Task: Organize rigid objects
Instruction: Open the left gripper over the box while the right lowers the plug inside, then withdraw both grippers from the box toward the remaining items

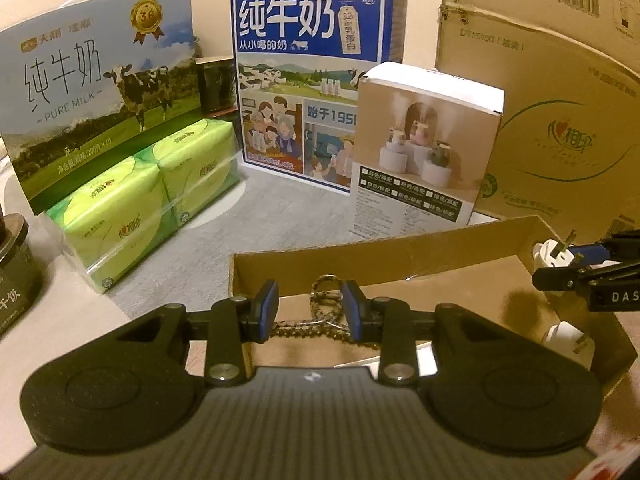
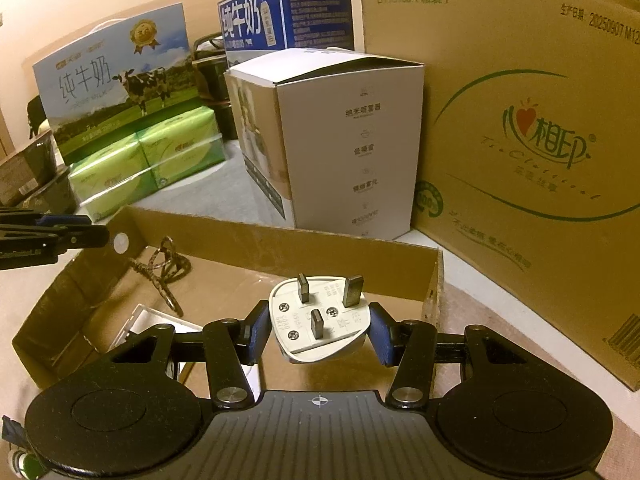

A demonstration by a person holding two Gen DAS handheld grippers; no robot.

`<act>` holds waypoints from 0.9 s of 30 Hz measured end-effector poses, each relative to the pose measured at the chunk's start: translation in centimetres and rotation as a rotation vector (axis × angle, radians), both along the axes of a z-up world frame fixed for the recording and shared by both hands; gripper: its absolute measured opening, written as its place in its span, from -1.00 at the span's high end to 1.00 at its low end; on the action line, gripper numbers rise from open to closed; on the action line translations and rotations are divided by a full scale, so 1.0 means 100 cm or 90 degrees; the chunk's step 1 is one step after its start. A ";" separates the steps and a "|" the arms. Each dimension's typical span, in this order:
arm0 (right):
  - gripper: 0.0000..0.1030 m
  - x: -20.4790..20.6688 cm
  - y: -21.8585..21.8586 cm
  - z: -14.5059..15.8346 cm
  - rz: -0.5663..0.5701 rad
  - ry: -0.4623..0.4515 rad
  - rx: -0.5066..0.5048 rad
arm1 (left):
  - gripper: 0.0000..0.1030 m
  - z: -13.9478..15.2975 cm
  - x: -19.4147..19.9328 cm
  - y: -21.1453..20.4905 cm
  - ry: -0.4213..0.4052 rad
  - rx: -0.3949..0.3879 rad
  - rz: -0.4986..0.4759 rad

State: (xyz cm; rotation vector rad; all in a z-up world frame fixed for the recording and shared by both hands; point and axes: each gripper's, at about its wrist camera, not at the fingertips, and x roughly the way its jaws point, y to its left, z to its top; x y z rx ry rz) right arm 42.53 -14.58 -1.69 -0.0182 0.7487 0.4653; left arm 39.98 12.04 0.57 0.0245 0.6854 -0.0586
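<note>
An open shallow cardboard box (image 1: 400, 256) lies in front of both grippers, also in the right wrist view (image 2: 304, 248). My left gripper (image 1: 310, 304) is open over its left part, above a braided cord with a key ring (image 1: 325, 300), which also shows in the right wrist view (image 2: 162, 268). My right gripper (image 2: 318, 330) is over the box's right part, its jaws on either side of a white three-pin plug (image 2: 318, 318) with small gaps showing at the pads. That plug shows in the left wrist view (image 1: 554, 254). A second white plug (image 1: 566, 336) lies in the box.
Behind the box stand a white humidifier carton (image 1: 424, 148), a blue milk carton (image 1: 312, 80), a pale milk carton (image 1: 100, 92), green tissue packs (image 1: 152, 196) and a large brown carton (image 1: 560, 120). A dark jar (image 1: 12, 268) stands at far left. A white flat item (image 2: 144, 324) lies in the box.
</note>
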 end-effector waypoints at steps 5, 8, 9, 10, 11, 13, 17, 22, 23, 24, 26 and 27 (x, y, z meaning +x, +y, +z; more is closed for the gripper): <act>0.00 0.001 -0.001 0.001 -0.002 -0.001 -0.002 | 0.39 0.003 -0.001 -0.003 -0.004 -0.001 -0.006; 0.00 0.003 -0.001 0.000 -0.006 -0.002 -0.002 | 0.39 0.003 -0.001 -0.003 -0.004 -0.002 -0.007; 0.00 0.004 -0.001 0.000 -0.008 -0.002 -0.002 | 0.39 0.003 -0.001 -0.003 -0.004 -0.002 -0.007; 0.00 0.005 -0.002 -0.001 -0.010 -0.002 -0.001 | 0.39 0.003 -0.001 -0.003 -0.003 -0.003 -0.007; 0.00 0.005 -0.002 -0.001 -0.011 -0.001 -0.001 | 0.39 0.003 -0.001 -0.003 -0.003 -0.003 -0.006; 0.00 0.007 -0.003 -0.001 -0.014 -0.001 0.001 | 0.39 0.002 -0.001 -0.002 -0.002 -0.003 -0.006; -0.08 0.004 -0.006 0.002 -0.010 -0.044 0.023 | 0.14 0.000 -0.003 -0.002 0.002 -0.002 0.002; -0.40 -0.001 -0.015 0.012 -0.020 -0.054 0.047 | -0.46 0.002 -0.012 0.000 -0.008 -0.003 0.016; -0.40 -0.004 -0.017 0.014 -0.021 -0.059 0.045 | -0.46 0.002 -0.015 0.000 -0.006 -0.006 0.016; -0.40 -0.007 -0.018 0.016 -0.022 -0.061 0.047 | -0.47 0.003 -0.018 -0.001 -0.007 -0.006 0.016; -0.41 -0.014 -0.021 0.019 -0.026 -0.059 0.046 | -0.50 0.005 -0.026 -0.002 -0.009 -0.006 0.017; -0.41 -0.018 -0.023 0.021 -0.029 -0.059 0.048 | -0.51 0.007 -0.031 -0.002 -0.009 -0.008 0.018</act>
